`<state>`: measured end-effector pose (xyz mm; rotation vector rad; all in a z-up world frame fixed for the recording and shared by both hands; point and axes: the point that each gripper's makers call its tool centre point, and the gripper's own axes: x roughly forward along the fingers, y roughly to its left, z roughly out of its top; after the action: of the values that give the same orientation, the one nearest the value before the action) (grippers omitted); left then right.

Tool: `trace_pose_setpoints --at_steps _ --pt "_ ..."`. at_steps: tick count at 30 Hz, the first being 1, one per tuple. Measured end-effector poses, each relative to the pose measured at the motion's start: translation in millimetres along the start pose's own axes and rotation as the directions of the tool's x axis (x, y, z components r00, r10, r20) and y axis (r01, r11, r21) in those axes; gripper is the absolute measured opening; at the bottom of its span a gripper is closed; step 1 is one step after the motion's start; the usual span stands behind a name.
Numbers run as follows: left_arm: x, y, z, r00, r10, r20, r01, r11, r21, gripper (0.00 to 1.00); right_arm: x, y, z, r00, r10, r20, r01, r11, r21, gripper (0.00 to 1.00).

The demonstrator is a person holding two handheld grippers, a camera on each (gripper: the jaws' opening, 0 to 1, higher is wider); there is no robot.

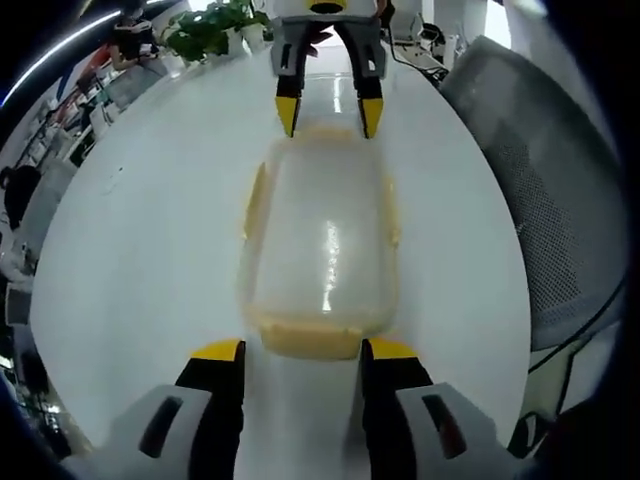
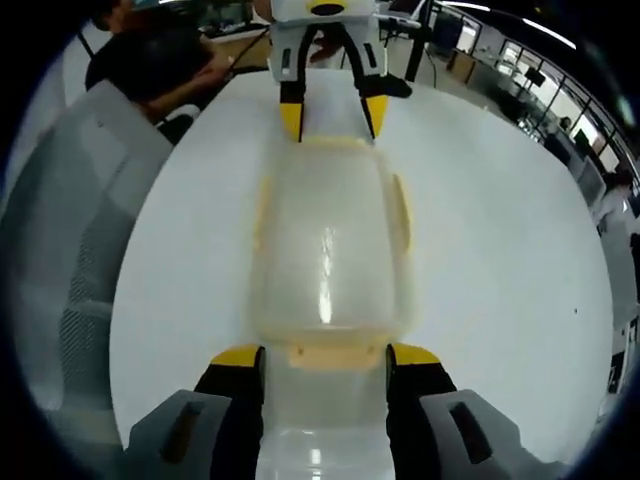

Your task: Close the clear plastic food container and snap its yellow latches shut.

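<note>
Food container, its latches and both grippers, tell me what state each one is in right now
Food container: lid on, resting on the white table.
End latch by the left gripper: between the open jaws, locked or not cannot be told.
End latch by the right gripper: between the open jaws.
Left gripper: open.
Right gripper: open.
</note>
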<state>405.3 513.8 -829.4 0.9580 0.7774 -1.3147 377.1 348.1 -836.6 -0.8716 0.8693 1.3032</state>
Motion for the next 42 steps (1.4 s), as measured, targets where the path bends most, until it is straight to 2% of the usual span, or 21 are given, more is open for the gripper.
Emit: trace_pose_setpoints --at_steps 3,5,7,12,15,17,23,31,37,42 --pt "1 -0.4 0.2 1.0 -0.015 0.008 0.015 1.0 -0.005 0.44 0 -1 0.8 1.0 -0.001 -0.002 0.001 1.0 -0.003 0.47" --pt "3 -8.3 0.5 0.998 -0.065 0.005 0.065 0.998 -0.023 0.39 0 -1 1.4 1.0 0.004 0.001 -0.004 1.0 0.007 0.45" --pt "4 -5.5 2.2 0.999 -0.052 0.009 0.052 0.999 -0.015 0.39 0 -1 1.2 1.0 0.005 -0.001 -0.005 1.0 0.009 0.44" --pt "6 -7.2 2.5 0.998 -0.069 0.014 0.069 0.998 -0.004 0.39 1 -2 0.7 1.0 0.013 -0.004 -0.013 1.0 0.025 0.4" --pt "7 -8.2 3.1 0.996 -0.085 0.012 0.084 0.996 0.029 0.39 1 -1 0.6 1.0 0.018 -0.005 -0.018 1.0 0.021 0.4" --pt "8 -9.1 4.5 0.995 -0.101 -0.001 0.101 0.993 0.058 0.39 1 0 0.5 1.0 0.023 -0.007 -0.023 1.0 0.019 0.4" --pt "10 -9.2 4.6 0.99 -0.139 -0.033 0.14 0.988 0.057 0.4 2 -1 0.6 0.999 0.038 -0.03 -0.038 0.999 0.002 0.4" --pt "9 -9.0 4.1 0.99 -0.14 -0.02 0.141 0.988 0.059 0.4 4 -3 0.9 0.996 0.055 -0.069 -0.056 0.998 -0.003 0.42" --pt "8 -9.8 5.5 0.99 -0.132 -0.047 0.134 0.99 0.047 0.39 3 -4 0.6 0.998 0.043 -0.056 -0.042 0.999 0.02 0.39" --pt "7 -8.3 4.5 0.991 -0.13 -0.033 0.131 0.991 0.034 0.38 3 -5 0.9 0.998 0.041 -0.048 -0.039 0.999 0.027 0.38"
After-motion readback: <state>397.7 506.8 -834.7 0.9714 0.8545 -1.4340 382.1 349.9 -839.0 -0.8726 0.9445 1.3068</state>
